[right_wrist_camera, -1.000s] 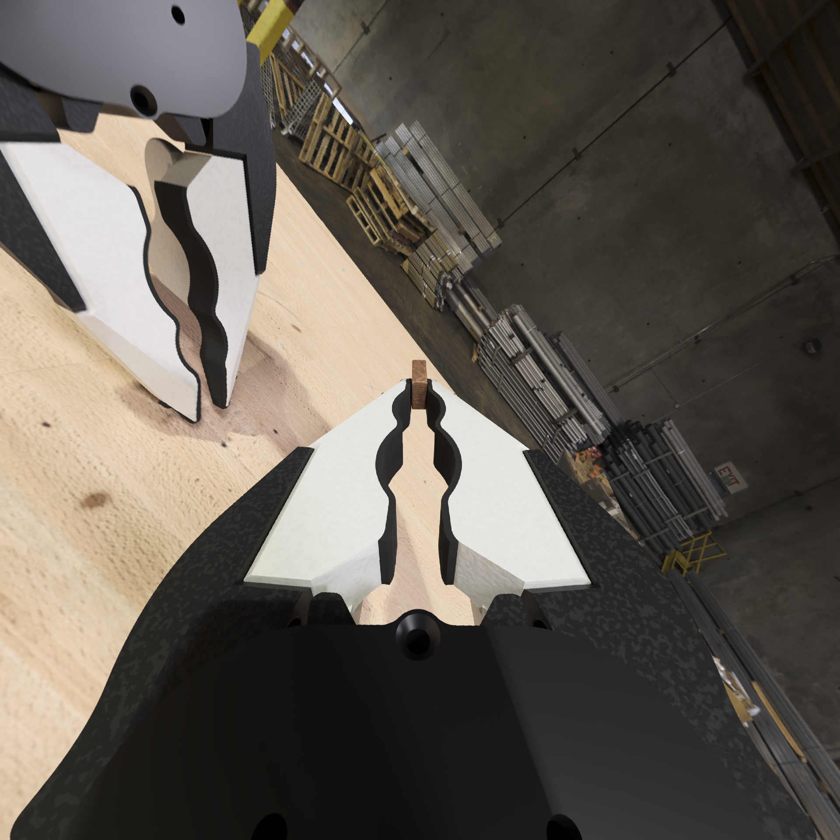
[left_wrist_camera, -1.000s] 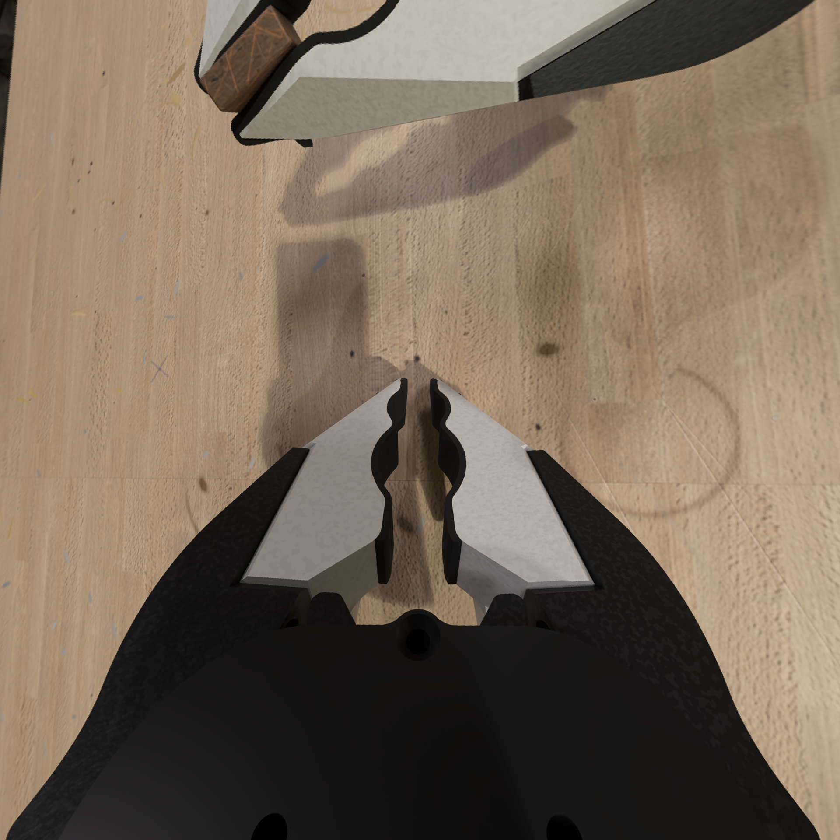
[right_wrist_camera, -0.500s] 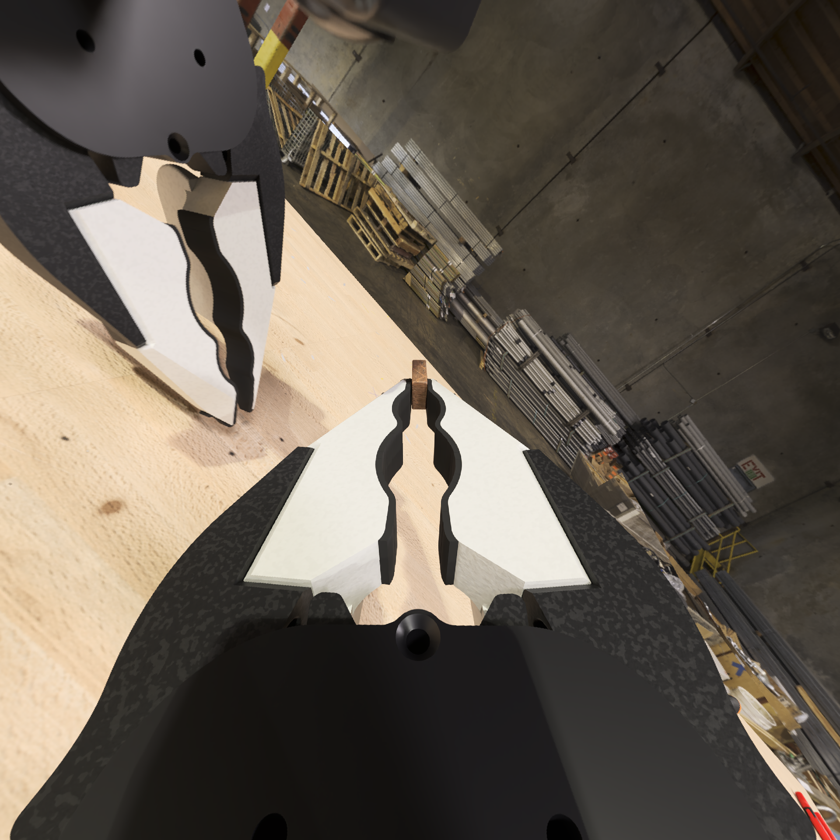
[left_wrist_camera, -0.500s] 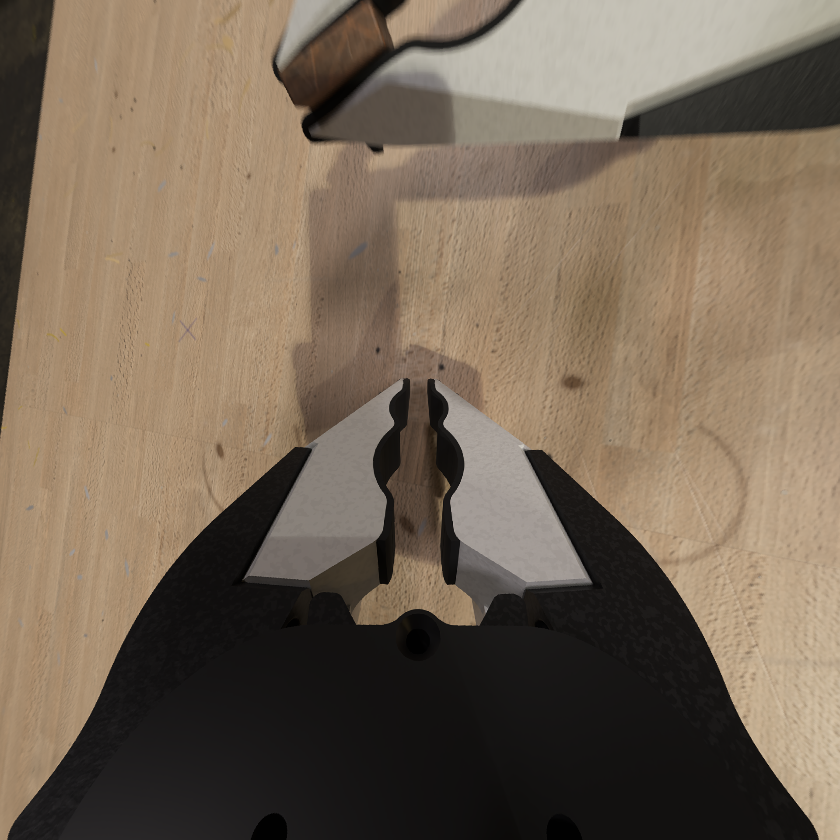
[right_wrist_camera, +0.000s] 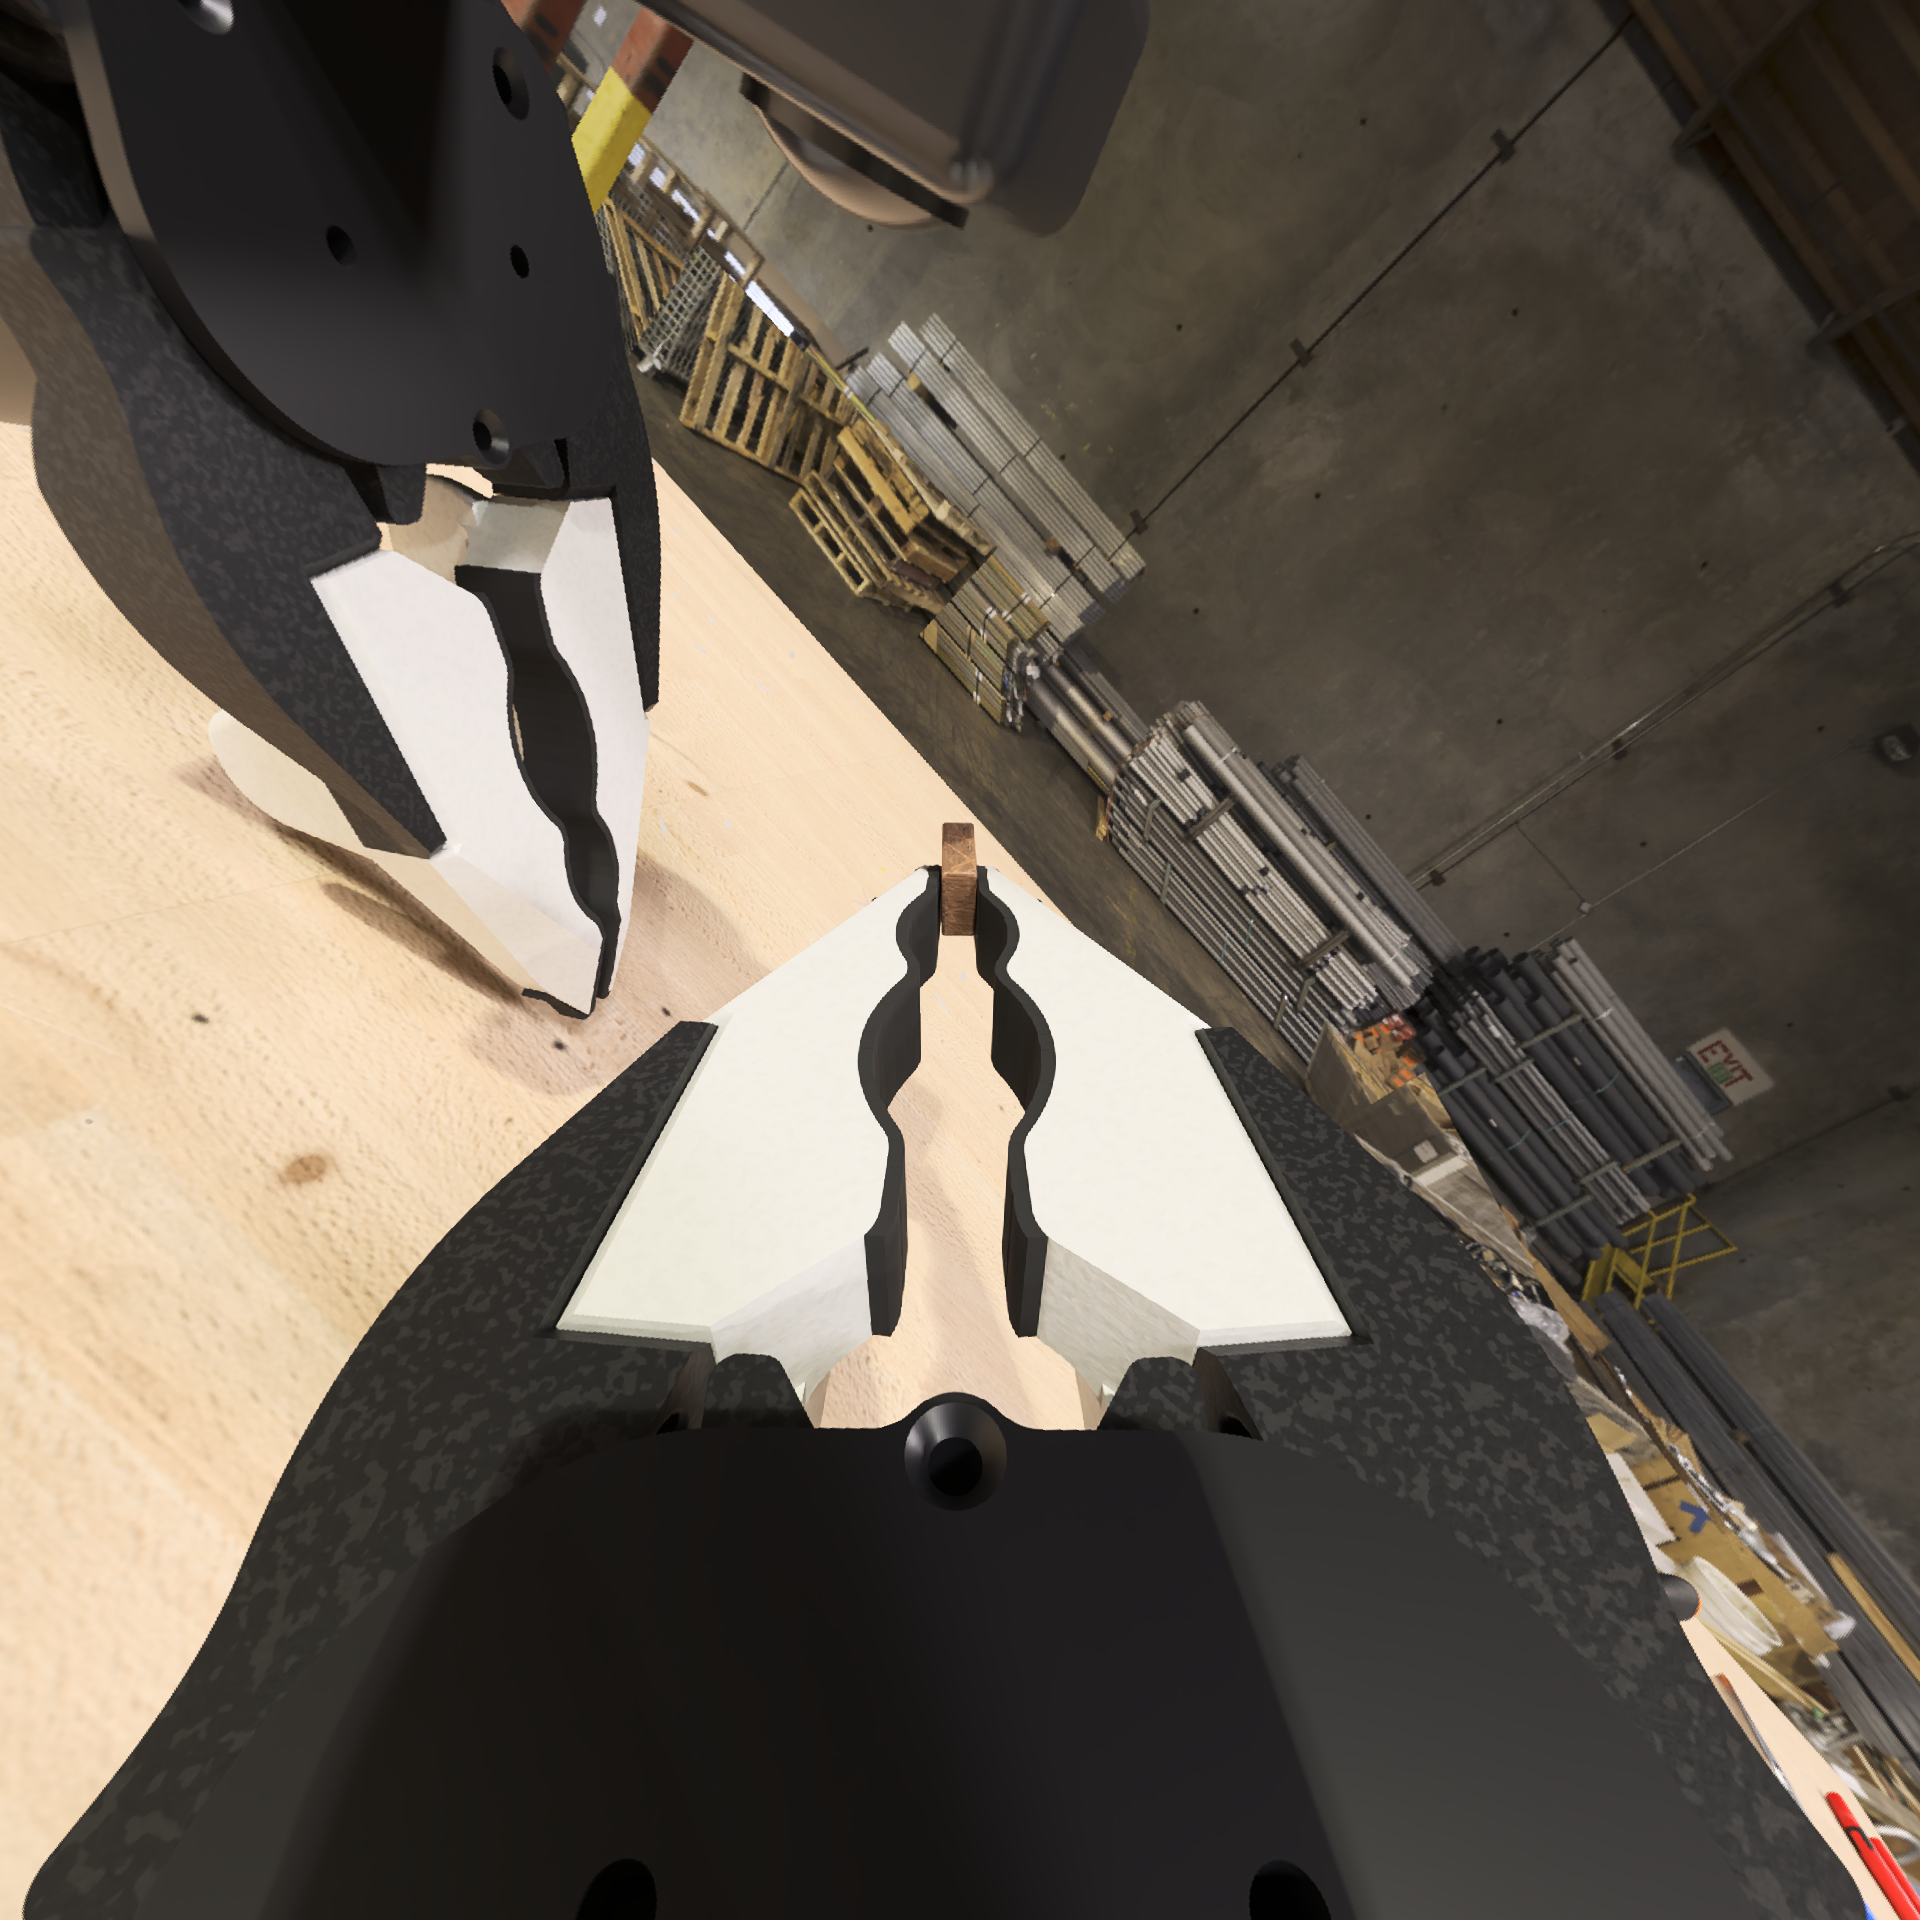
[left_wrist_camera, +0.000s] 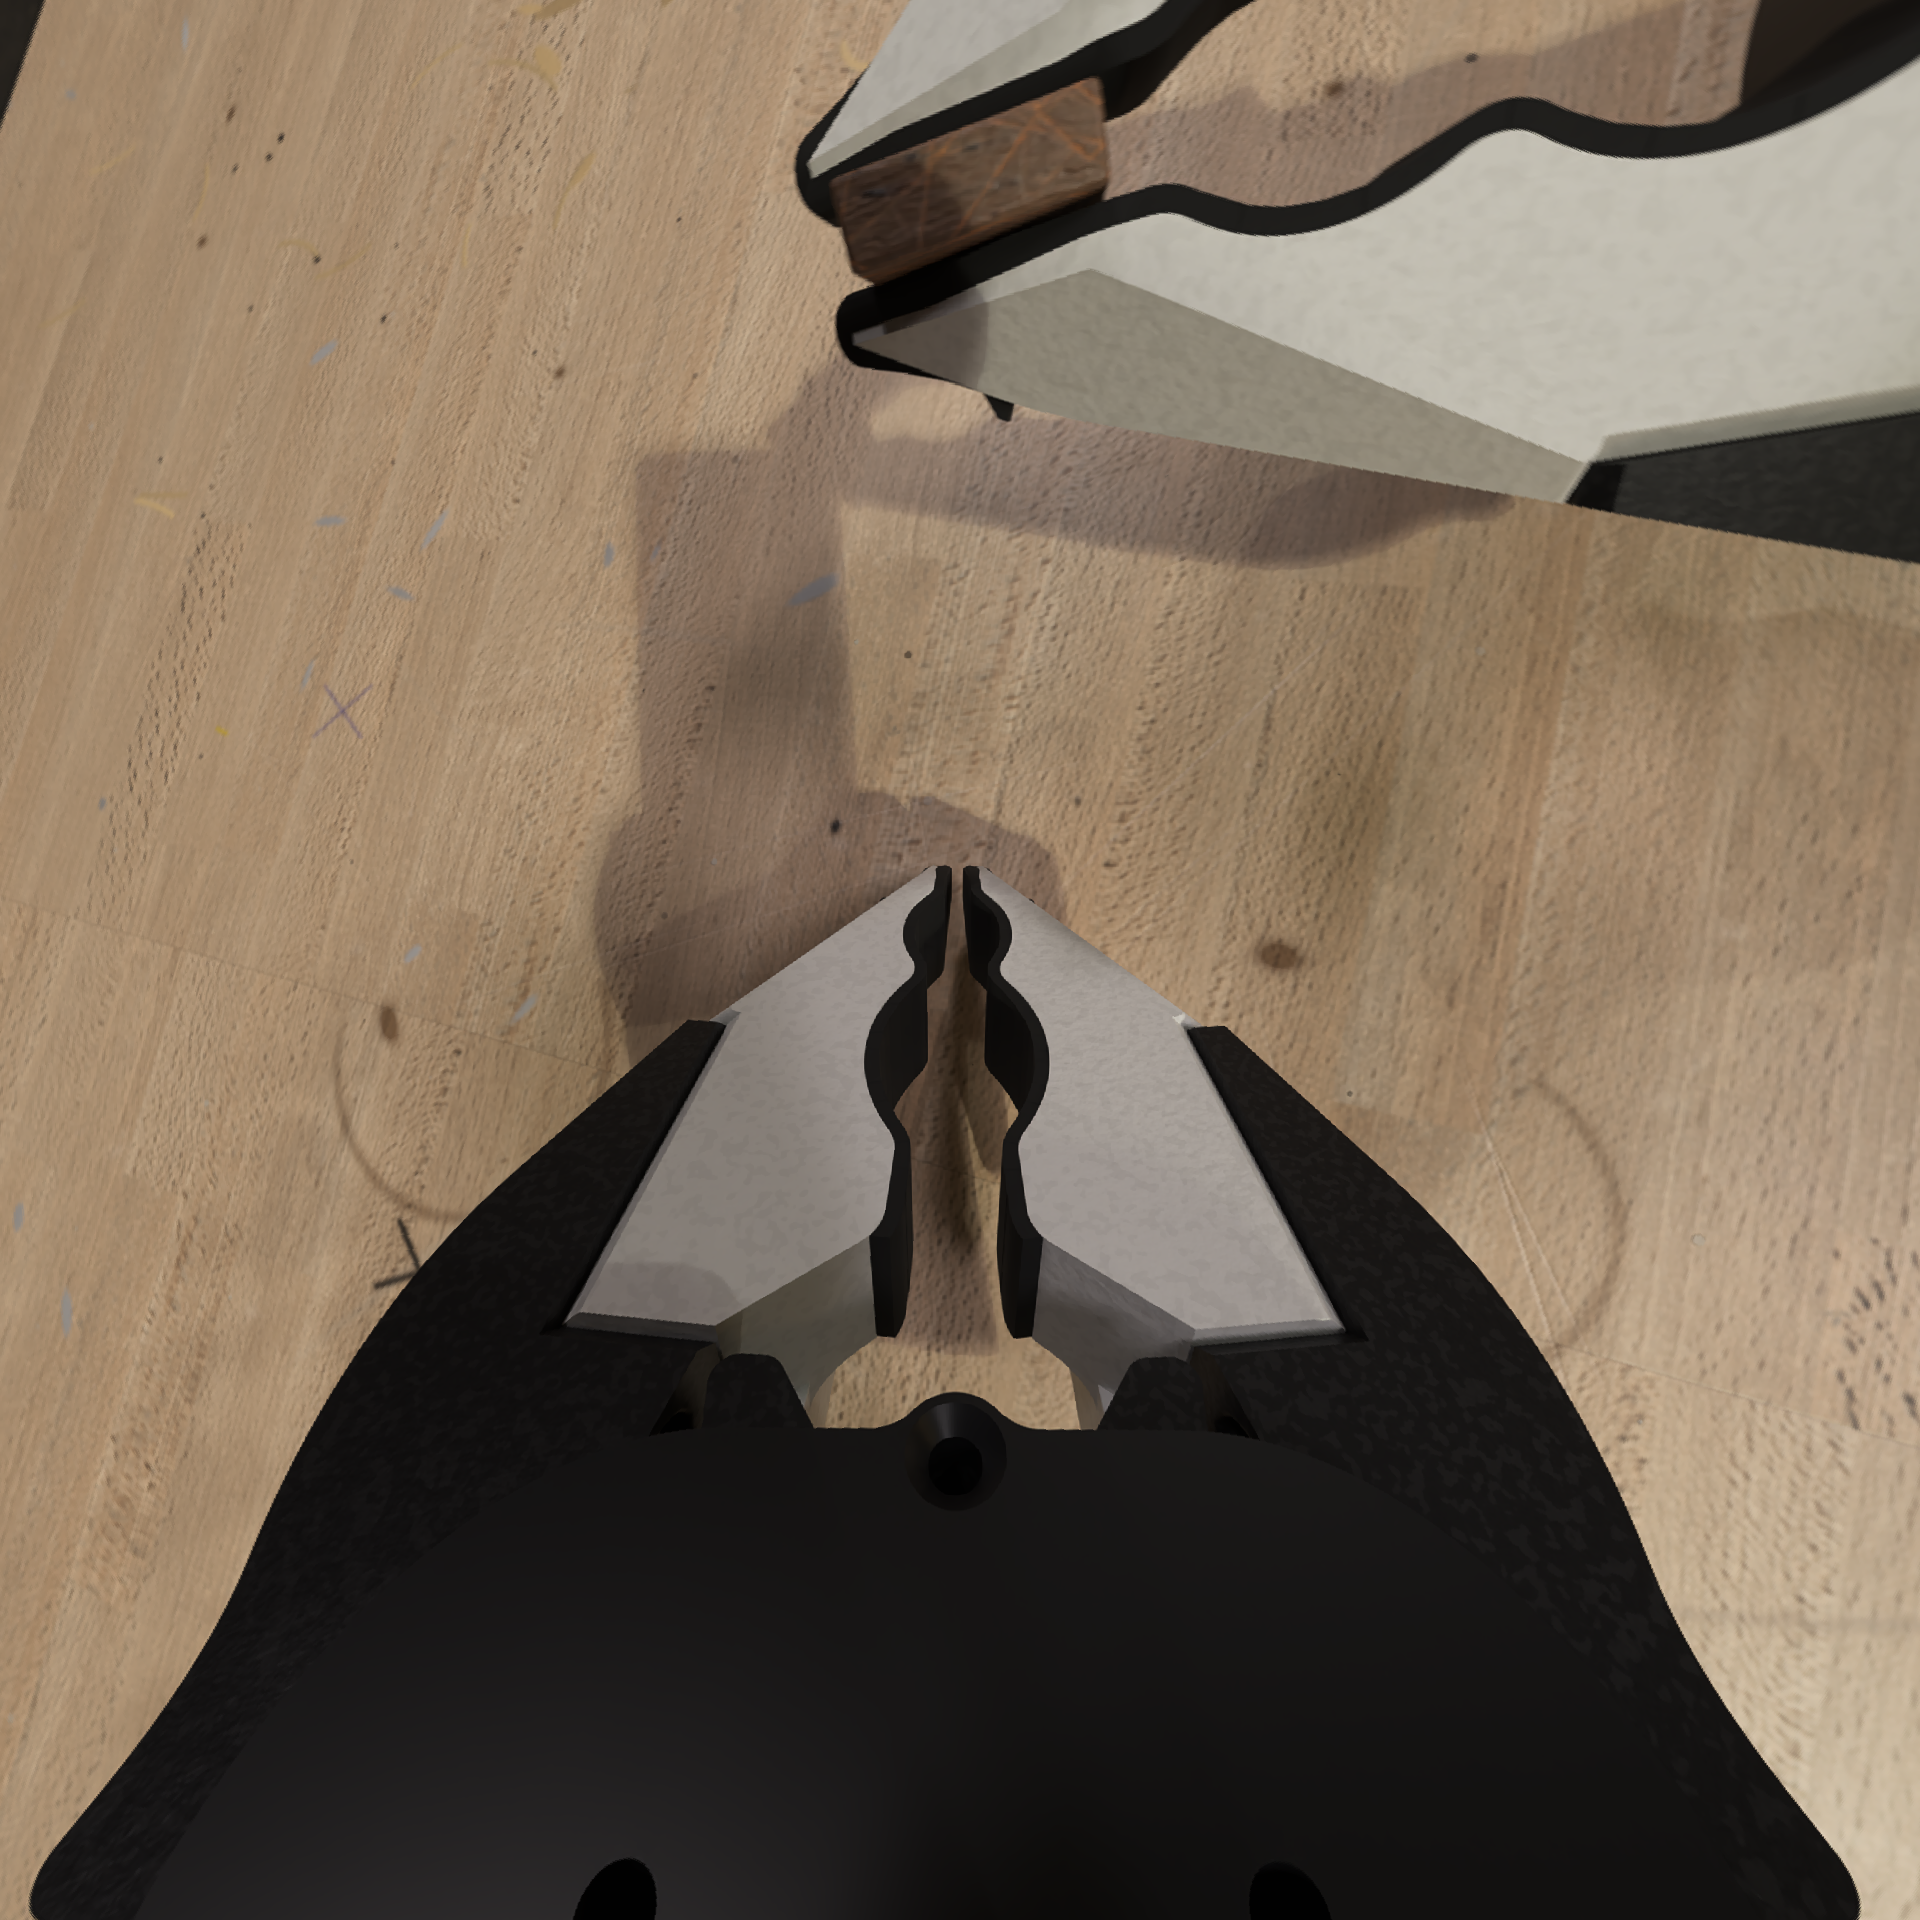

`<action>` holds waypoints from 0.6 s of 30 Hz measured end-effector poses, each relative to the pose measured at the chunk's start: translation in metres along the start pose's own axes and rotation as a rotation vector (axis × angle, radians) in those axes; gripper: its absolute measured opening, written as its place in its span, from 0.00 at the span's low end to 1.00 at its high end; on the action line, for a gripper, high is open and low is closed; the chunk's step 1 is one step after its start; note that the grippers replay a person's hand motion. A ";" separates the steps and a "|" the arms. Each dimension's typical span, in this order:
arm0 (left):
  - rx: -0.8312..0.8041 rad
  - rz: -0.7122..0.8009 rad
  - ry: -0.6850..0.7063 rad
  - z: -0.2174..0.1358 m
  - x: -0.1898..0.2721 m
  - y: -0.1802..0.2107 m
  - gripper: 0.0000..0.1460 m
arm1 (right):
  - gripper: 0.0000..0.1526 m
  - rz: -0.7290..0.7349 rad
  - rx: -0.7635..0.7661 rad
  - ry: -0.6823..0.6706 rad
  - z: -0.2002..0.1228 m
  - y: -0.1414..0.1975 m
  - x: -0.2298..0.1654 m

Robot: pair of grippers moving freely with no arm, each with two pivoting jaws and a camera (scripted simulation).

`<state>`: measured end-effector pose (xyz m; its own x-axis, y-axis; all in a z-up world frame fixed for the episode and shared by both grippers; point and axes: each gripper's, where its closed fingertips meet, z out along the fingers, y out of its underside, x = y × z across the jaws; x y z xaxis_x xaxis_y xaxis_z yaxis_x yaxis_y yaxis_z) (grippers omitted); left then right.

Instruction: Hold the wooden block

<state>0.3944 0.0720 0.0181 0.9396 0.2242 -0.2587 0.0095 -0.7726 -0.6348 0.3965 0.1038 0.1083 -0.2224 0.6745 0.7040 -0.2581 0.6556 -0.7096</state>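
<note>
Both grippers first, since they fill most of what I can see. Right gripper [right_wrist_camera: 957, 883] is clamped on the wooden block [right_wrist_camera: 957, 878] with only its very tips, and the block pokes out past the ends of the fingers. Left gripper [left_wrist_camera: 956, 878] is nearly closed with nothing in it, just a thin slit between the tips, pointing down over the workbench [left_wrist_camera: 312, 416] with its tip shadow just below it.

From the left wrist view I can see the block [left_wrist_camera: 971, 182] pinched between the other tong's white fingers [left_wrist_camera: 1299, 301], held up off the wood and casting a shadow below. So the hold looks basically done to me.

What worries me, biggest thing down:

- the two grippers are near each other — if either one swings, I'd guess a knock jars the block loose
- the left one hangs low over the bench, so any dip probably scrapes the tips on it
- the grip is right at the tip edge with little pad overlap, so a small twist or a slight loosening likely lets the block pivot out

I'd keep the right one squeezed and stay put
</note>
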 end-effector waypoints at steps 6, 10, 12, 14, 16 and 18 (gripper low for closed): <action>-0.008 -0.042 -0.029 0.002 -0.004 -0.001 0.03 | 0.03 -0.015 0.011 0.006 0.000 -0.004 0.000; -0.013 -0.081 -0.055 0.003 -0.007 -0.001 0.03 | 0.03 -0.019 0.016 0.004 0.002 -0.006 -0.001; -0.030 -0.100 -0.062 0.003 -0.007 -0.001 0.03 | 0.03 -0.022 0.017 0.002 0.003 -0.007 -0.002; -0.040 -0.109 -0.062 0.004 -0.006 -0.001 0.02 | 0.03 -0.019 0.019 0.004 0.004 -0.007 -0.001; -0.048 -0.120 -0.058 0.005 -0.006 -0.001 0.00 | 0.03 -0.010 0.014 0.007 0.006 -0.007 -0.001; -0.059 -0.151 -0.052 0.006 -0.007 -0.001 0.00 | 0.03 0.004 0.012 0.005 0.007 -0.005 0.000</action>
<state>0.3858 0.0751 0.0160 0.9071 0.3695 -0.2015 0.1708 -0.7608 -0.6261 0.3909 0.0978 0.1120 -0.2188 0.6789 0.7009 -0.2684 0.6487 -0.7121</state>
